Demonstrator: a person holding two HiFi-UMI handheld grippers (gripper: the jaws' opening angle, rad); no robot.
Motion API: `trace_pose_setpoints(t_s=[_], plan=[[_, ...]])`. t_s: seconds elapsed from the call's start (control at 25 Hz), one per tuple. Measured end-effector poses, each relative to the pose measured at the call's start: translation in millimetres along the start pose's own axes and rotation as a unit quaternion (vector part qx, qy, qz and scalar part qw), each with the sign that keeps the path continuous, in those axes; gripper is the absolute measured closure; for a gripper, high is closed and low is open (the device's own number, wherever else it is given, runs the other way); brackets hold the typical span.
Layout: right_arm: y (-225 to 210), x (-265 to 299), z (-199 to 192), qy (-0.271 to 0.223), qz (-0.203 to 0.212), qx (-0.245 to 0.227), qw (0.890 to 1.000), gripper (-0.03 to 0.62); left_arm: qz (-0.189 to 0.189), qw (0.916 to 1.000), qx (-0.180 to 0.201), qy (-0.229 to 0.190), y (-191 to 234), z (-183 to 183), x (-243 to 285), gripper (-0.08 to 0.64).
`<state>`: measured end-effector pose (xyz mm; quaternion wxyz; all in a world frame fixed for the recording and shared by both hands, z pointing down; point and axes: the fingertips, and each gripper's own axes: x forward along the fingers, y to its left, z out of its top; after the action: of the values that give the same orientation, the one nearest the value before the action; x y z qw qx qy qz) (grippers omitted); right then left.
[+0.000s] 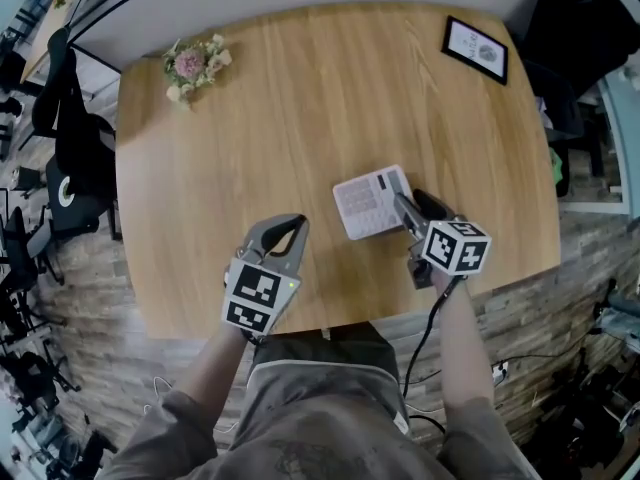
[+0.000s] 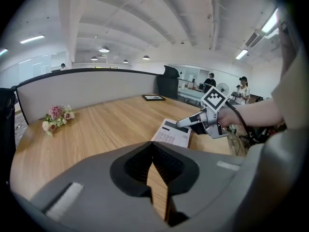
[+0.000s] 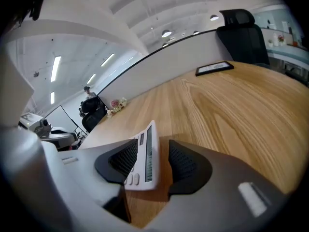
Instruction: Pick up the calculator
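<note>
A white calculator [image 1: 370, 203] lies on the wooden table [image 1: 300, 98], right of the middle. My right gripper [image 1: 408, 206] reaches in from its right end, with the jaws standing on either side of that end. In the right gripper view the calculator [image 3: 145, 158] sits between the pads; a strip of wood shows between its display face and the right pad, so the right gripper [image 3: 152, 148] is open around it. My left gripper [image 1: 298, 222] hovers near the front edge, left of the calculator, shut and holding nothing. In the left gripper view the calculator [image 2: 173, 133] shows ahead.
A small bunch of flowers [image 1: 193, 65] lies at the far left corner. A black-framed picture [image 1: 476, 48] lies at the far right corner. A black chair [image 1: 70, 158] stands off the table's left side. A grey partition runs behind the table.
</note>
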<state>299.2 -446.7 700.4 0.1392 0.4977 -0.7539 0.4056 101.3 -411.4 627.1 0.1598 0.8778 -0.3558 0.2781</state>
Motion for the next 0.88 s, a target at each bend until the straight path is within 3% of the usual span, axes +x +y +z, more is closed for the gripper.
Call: trace_pose_setpoints(t_s=[0.12,0.2,0.32,0.48,0.88], plan=[[1.6,10.1,-9.0,0.014,0.022,0.025,0.999,0.398,0.0,1.0,-0.002,0.006,3.7,-7.3,-1.9,0.558],[3.7,15.2,-11.9,0.021,0.025,0.024,0.999,0.469,0.002,0.9999,-0.006,0.009,6.7,-10.9,-4.5,0.558],[5.3,16.7,-8.1,0.013,0.026,0.042,0.999,0.483,0.002,0.9998,-0.014,0.012,10.3,-15.2,-9.1,0.558],[14.7,4.9,-0.7,-0.014,0.058,0.085,0.995,0.525,0.006,0.9998,-0.015,0.008,9.5,-14.8,-15.6,0.558],[64.8,-39.3,26.1,-0.053,0.051,0.05,0.996,0.537,0.013,0.9997,-0.001,-0.021,9.5,17.9,-52.5,0.558]])
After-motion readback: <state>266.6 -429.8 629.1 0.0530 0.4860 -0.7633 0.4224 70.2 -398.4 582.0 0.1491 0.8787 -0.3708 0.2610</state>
